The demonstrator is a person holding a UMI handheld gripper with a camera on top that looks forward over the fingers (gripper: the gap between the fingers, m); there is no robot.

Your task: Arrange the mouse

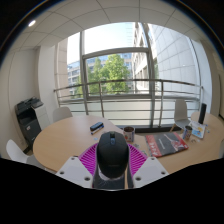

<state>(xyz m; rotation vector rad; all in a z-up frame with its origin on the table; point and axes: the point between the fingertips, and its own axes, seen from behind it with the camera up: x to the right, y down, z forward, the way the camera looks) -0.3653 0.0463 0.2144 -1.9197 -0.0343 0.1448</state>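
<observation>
Black mouse (112, 152) clamped btwn gripper (112, 172) pads, lifted off round table (70, 143) — prob. carried for repositioning nr red book (167, 144).

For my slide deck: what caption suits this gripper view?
Gripper shut on a black computer mouse above a round wooden table, facing office windows.

One black mouse (111, 153) between the gripper's (111, 170) two fingers; beyond, one mug (129, 133), one magazine (166, 144) (red-covered), one printer (29, 113).
</observation>
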